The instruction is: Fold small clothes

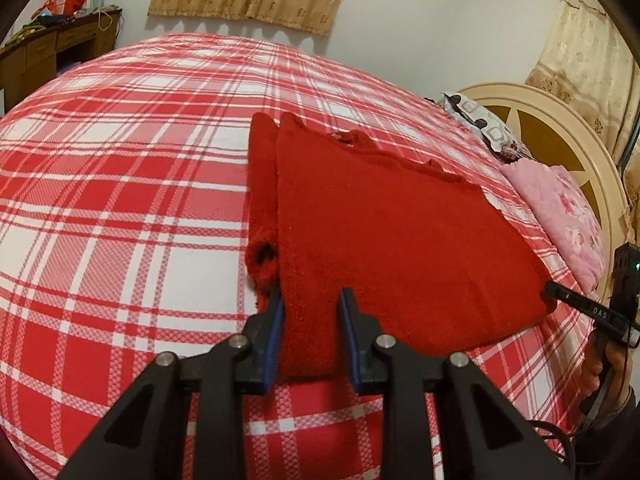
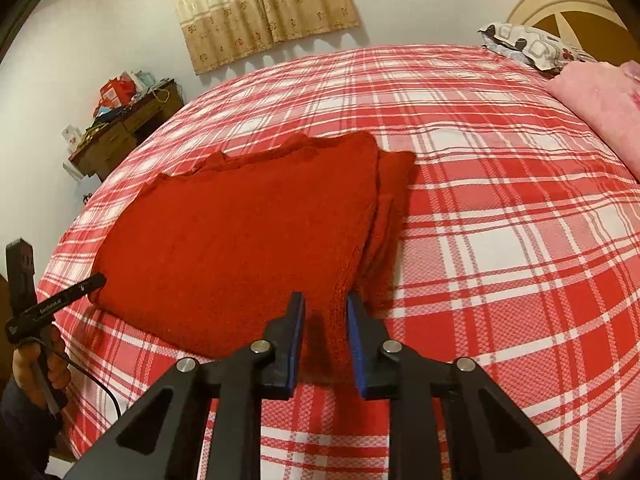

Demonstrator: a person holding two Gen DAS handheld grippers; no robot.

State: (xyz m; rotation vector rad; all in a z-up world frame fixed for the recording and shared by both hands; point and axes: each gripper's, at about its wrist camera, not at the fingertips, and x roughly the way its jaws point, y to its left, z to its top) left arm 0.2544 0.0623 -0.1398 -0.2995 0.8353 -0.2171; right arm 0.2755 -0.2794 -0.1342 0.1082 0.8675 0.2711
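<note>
The red sweater [image 1: 400, 240] is lying flat on the plaid bed [image 1: 120, 200], sleeves already tucked under. The left gripper [image 1: 311, 336] and right gripper [image 2: 325, 340] are each straddling a near hem corner, jaws apart around the knit, not clamped. Judged next: closing both, then carrying the hem toward the 12 o'clock collar edge.

Sweater [image 1: 400, 248] flat on the bed [image 1: 120, 200], a gripper at each near corner; pillows [image 1: 560, 208] off right by the headboard [image 1: 560, 120], desk [image 1: 52, 52] far left.
</note>
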